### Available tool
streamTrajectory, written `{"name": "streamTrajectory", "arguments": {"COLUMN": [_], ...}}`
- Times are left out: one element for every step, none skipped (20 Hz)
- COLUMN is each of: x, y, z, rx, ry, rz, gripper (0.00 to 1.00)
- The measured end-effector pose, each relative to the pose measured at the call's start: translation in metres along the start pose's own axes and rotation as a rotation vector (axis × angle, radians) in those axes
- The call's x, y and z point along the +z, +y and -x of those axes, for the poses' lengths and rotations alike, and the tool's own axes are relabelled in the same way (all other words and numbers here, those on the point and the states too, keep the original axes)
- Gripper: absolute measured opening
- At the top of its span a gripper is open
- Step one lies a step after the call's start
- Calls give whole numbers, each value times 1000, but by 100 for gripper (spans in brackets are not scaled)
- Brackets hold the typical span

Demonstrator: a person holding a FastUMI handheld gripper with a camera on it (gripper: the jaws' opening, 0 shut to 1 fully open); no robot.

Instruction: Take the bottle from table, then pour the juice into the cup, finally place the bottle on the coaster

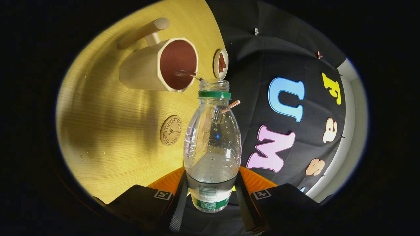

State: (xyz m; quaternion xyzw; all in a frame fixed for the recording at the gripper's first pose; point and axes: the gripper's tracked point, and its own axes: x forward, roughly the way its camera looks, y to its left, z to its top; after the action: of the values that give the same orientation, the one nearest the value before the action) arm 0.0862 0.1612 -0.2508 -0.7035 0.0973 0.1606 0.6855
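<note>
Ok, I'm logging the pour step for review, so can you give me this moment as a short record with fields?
stage: pouring, bottle not yet on coaster
hand-held gripper: shut on the bottle's lower body, one finger on each side
bottle: clear plastic, uncapped, green neck ring, tipped toward the cup
stream: thin, running from the bottle's mouth into the cup
cup: beige, handled, dark red inside, beyond the bottle's mouth
coaster: round, bare, on the wooden table, apart from the cup
small dish: beside the cup
</note>
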Motion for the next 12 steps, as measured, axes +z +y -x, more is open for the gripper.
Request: {"name": "streamTrajectory", "arguments": {"x": [1, 0, -1, 0, -1, 0, 0, 0, 0, 0, 0, 2], "y": [0, -1, 0, -2, -4, -6, -7, -8, -9, -10, -11, -12], "z": [0, 0, 0, -1, 0, 0, 0, -1, -1, -1, 0, -1], "rx": [-1, 0, 0, -3, -11, -16, -19, -22, -26, -30, -34, -38], "ry": [-1, 0, -1, -1, -2, -4, -5, -5, -5, -6, -7, -9], "rz": [5, 9, 10, 13, 15, 17, 18, 19, 21, 23, 24, 25], "gripper": [73, 73, 73, 73, 73, 73, 73, 73, 73, 73, 73, 73]}}
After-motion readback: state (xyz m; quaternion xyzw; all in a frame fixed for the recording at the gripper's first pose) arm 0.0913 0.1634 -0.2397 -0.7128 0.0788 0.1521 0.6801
